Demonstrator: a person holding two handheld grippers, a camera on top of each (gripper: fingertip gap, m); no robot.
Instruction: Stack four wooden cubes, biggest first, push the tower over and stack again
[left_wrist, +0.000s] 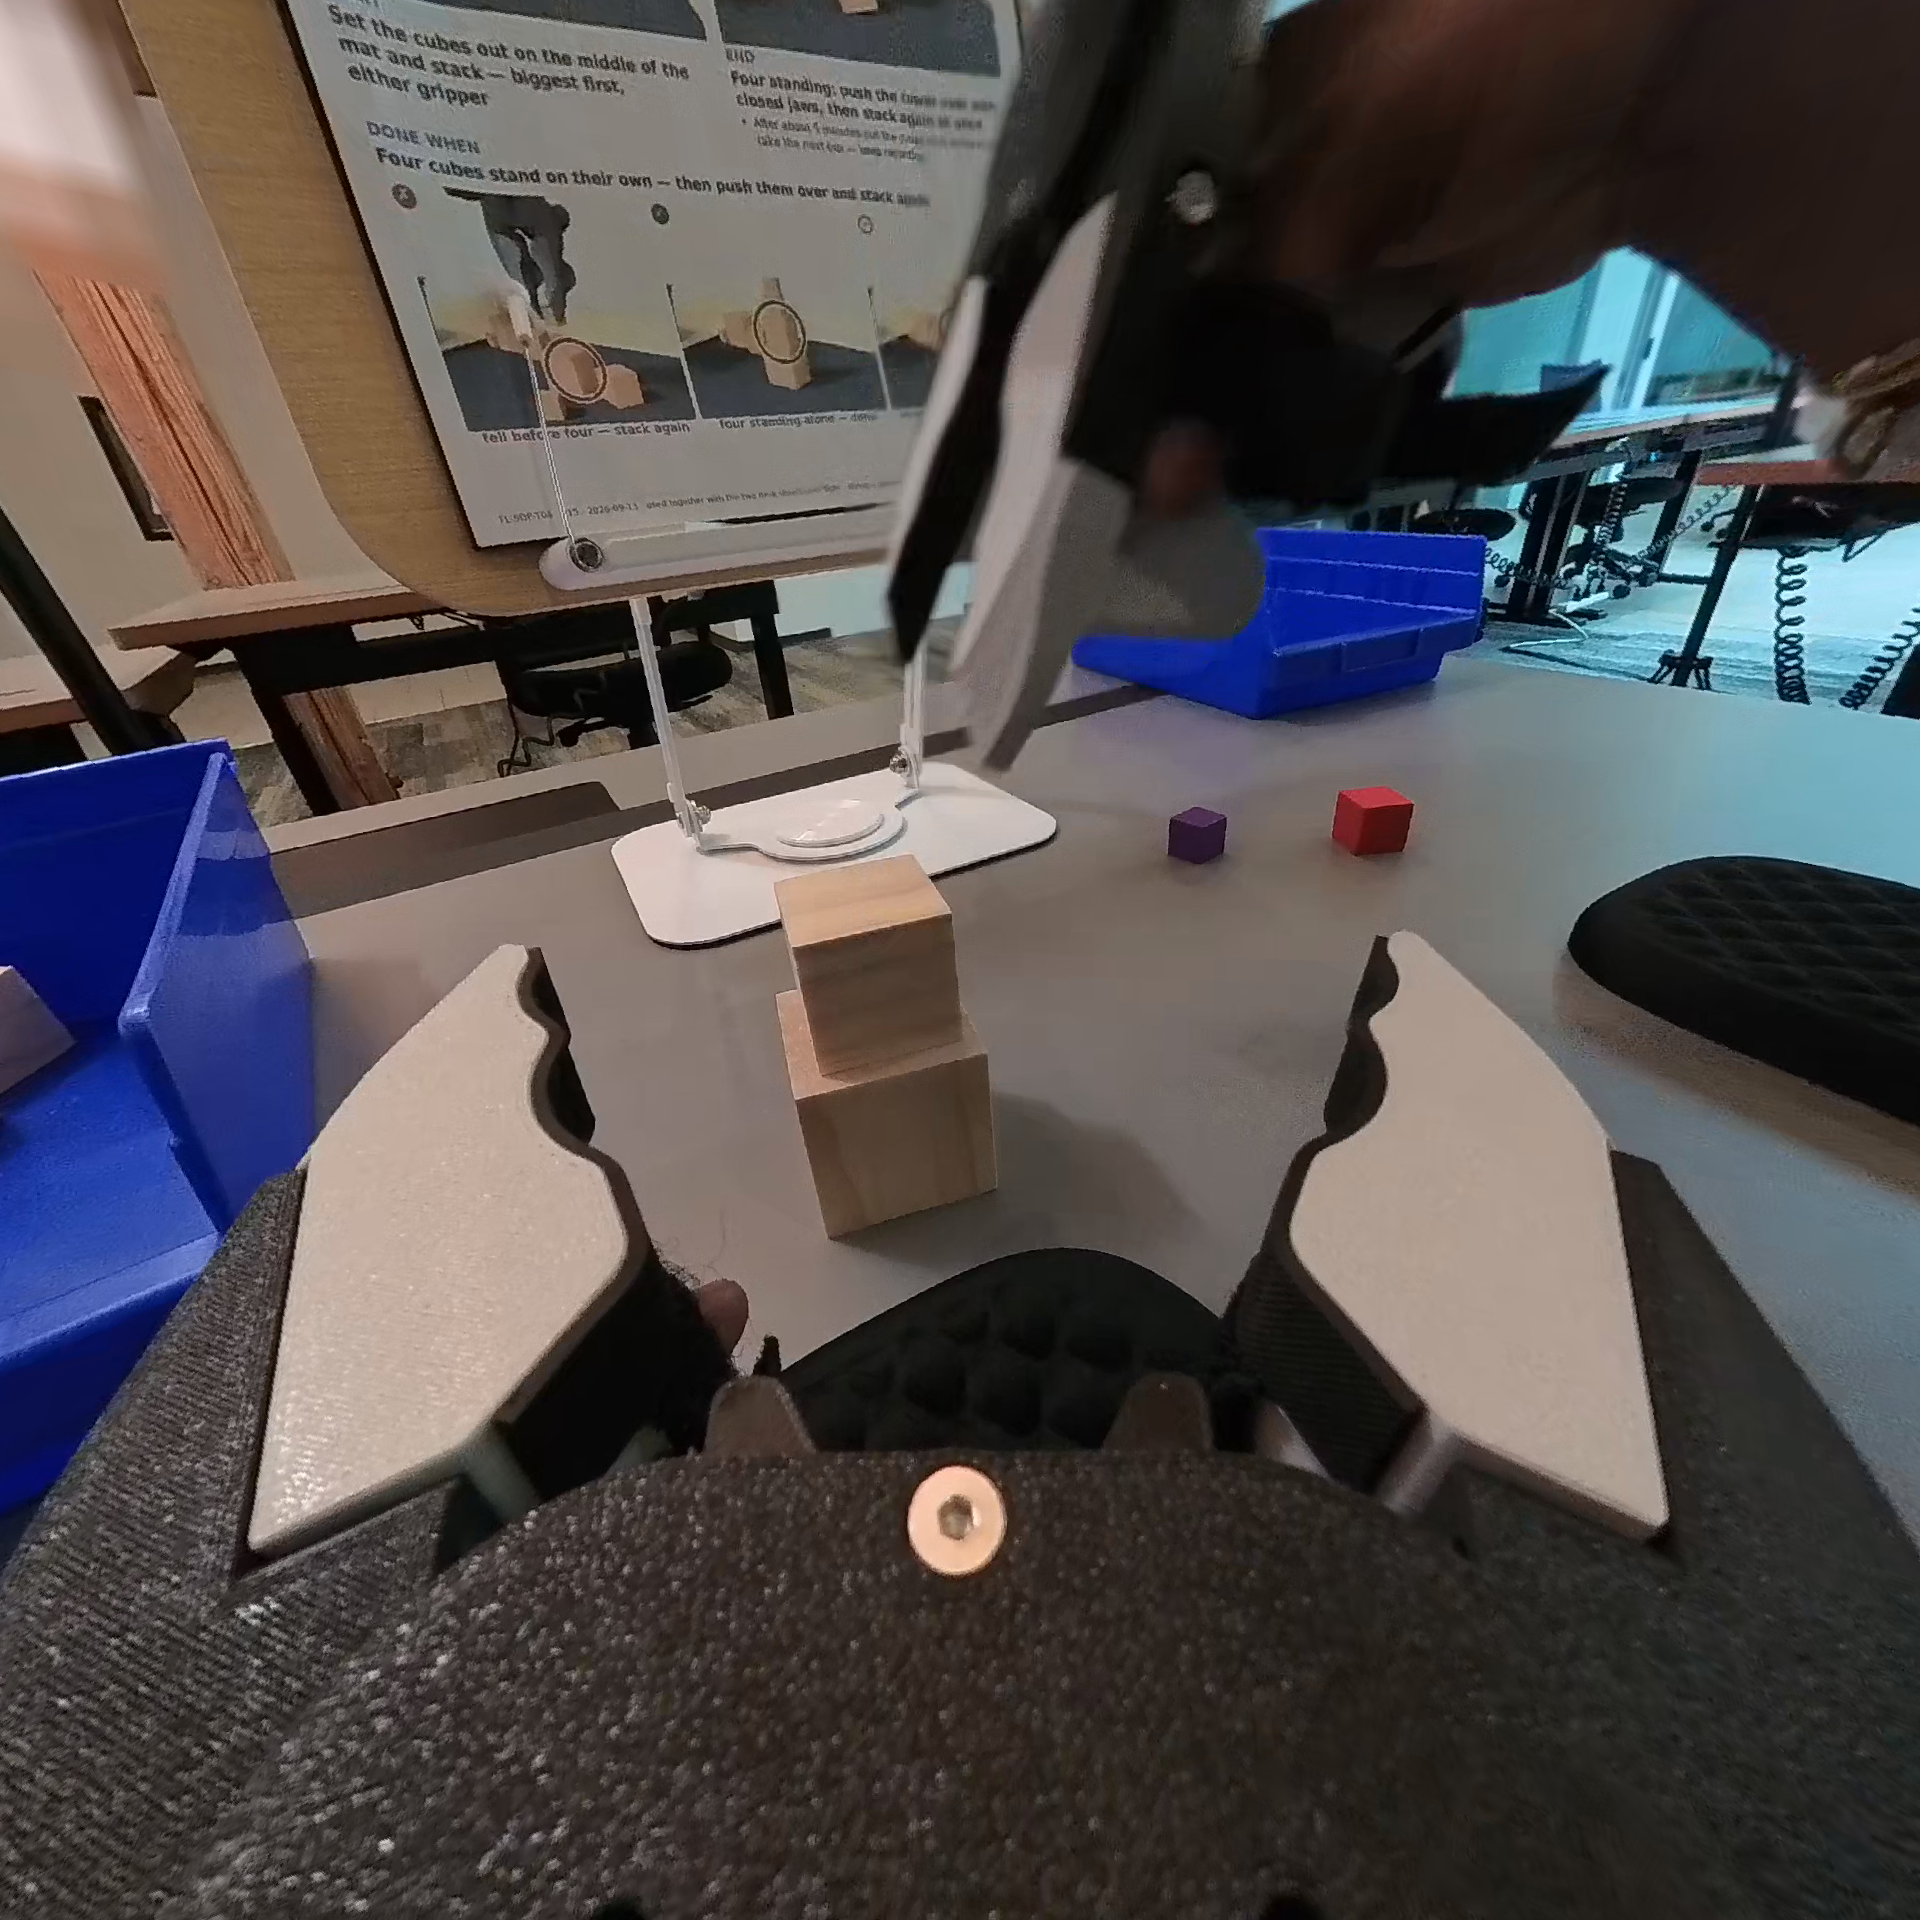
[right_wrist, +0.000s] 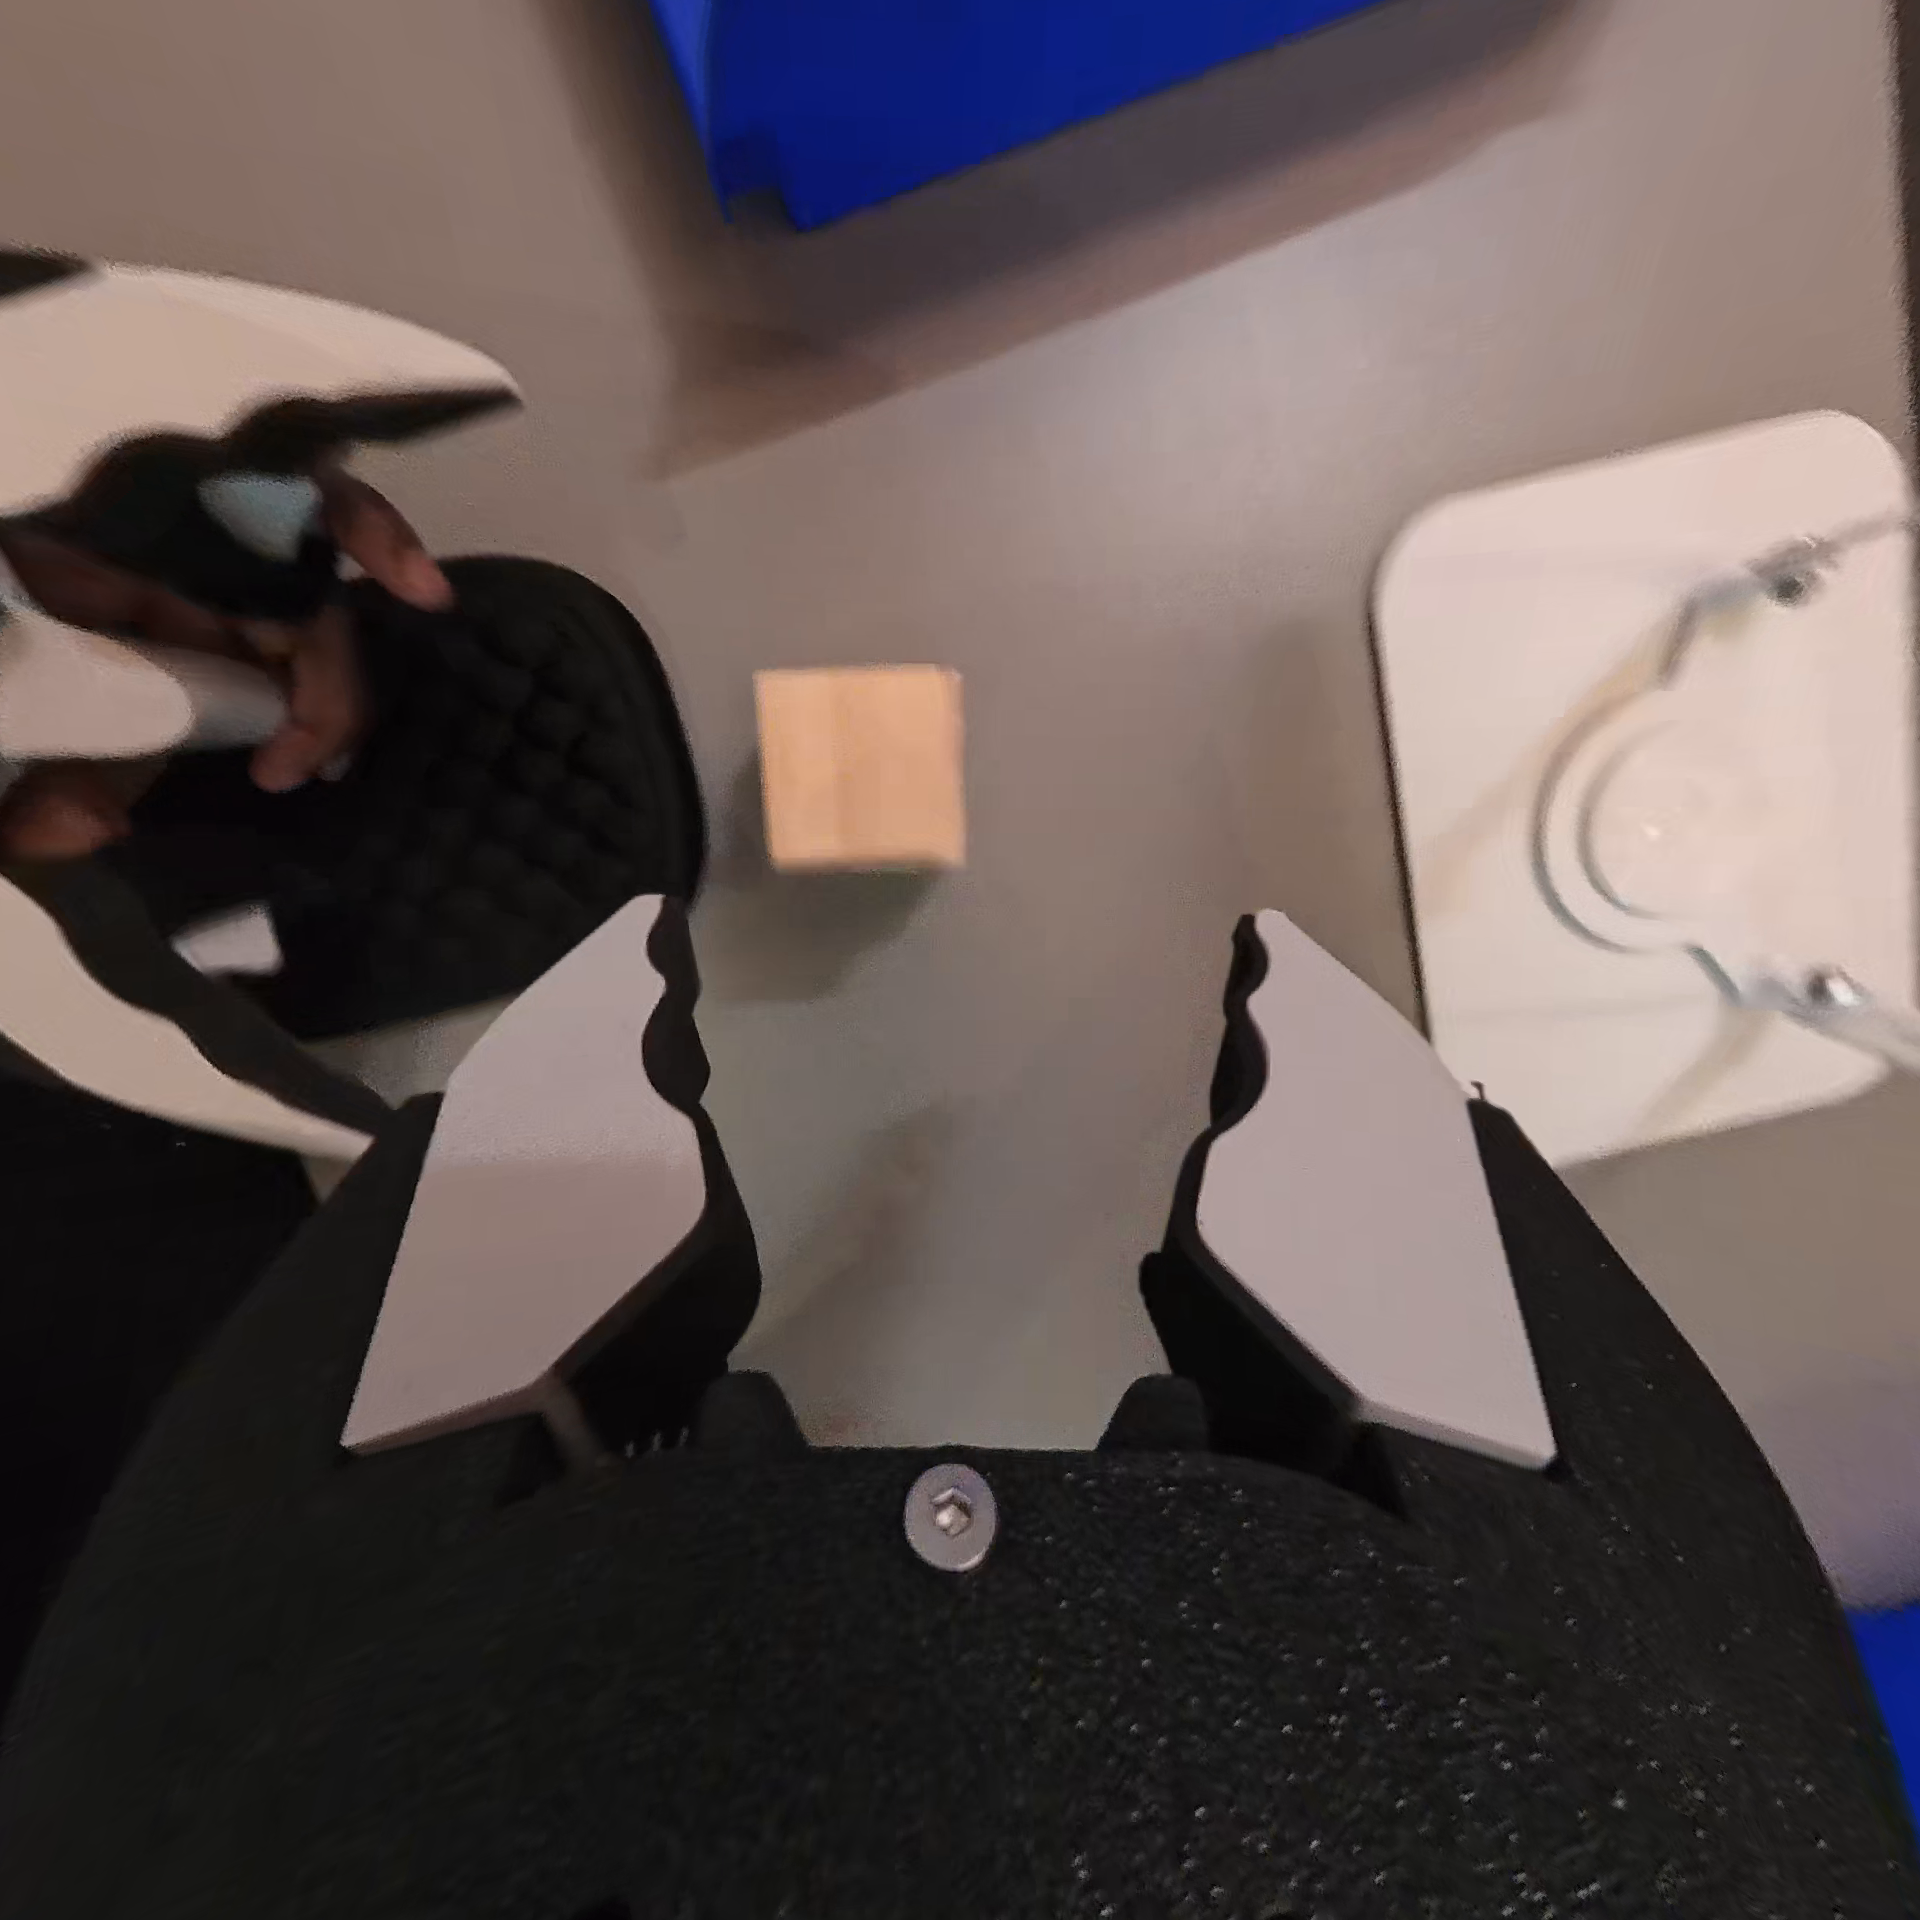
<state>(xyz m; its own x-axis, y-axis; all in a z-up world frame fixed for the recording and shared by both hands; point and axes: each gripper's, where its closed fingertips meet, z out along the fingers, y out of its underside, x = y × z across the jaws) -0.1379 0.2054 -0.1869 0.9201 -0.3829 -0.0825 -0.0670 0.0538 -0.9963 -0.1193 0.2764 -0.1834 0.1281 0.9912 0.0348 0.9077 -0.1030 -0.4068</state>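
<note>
Left wrist view: left gripper (left_wrist: 956, 1039), jaws wide, empty, low over the worktop (left_wrist: 1351, 1039). Just ahead: small wood cube (left_wrist: 868, 971) on large cube (left_wrist: 894, 1138), slightly off-centre, standing free. Far right: purple cube (left_wrist: 1197, 834), red cube (left_wrist: 1371, 821), apart. Above: right gripper (right_wrist: 961, 935), jaws apart, empty, looking down on the stack. Bins (left_wrist: 1340, 623) flank; stand (left_wrist: 831, 852) beyond.

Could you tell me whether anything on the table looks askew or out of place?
The upper wooden cube sits off-centre on the larger wooden cube, shifted toward its far-left corner and slightly twisted. Otherwise nothing stands out; the purple cube and red cube simply lie apart.
</note>
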